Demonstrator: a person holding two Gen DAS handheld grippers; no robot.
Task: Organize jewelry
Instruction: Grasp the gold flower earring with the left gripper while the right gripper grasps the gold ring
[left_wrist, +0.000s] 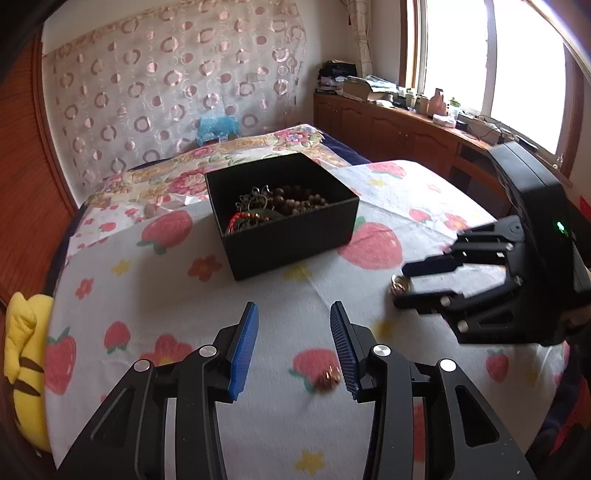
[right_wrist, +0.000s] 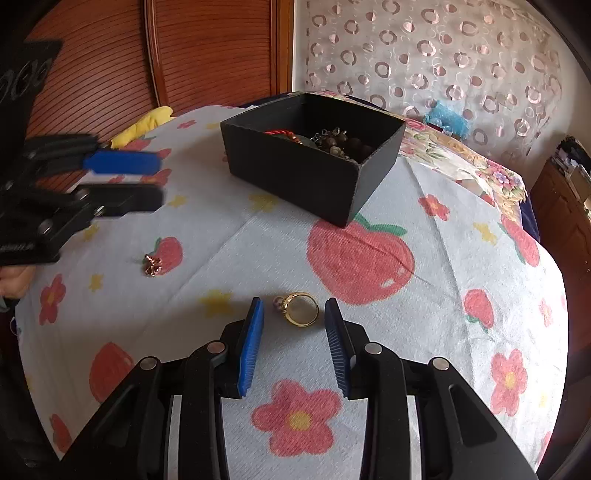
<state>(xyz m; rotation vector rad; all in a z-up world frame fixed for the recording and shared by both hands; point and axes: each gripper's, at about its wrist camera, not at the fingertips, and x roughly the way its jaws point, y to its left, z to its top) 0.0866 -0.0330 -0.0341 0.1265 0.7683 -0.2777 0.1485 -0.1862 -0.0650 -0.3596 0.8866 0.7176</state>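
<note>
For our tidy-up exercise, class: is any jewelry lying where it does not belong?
Yes. Two pieces lie loose on the strawberry-print cloth, outside the black box that holds the other jewelry: a gold ring just ahead of the open right gripper, and a small rose-gold charm near the left gripper.

Black box (right_wrist: 314, 184); gold ring (right_wrist: 301, 308); strawberry-print cloth (right_wrist: 406, 350); blue tool pads (right_wrist: 251, 343).

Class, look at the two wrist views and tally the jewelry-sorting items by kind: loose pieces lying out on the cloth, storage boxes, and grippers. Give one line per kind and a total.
Loose jewelry on the cloth: 2, the gold ring and the small rose-gold charm
Storage boxes: 1, the black box
Grippers: 2, the left gripper and the right gripper
Total: 5
</note>
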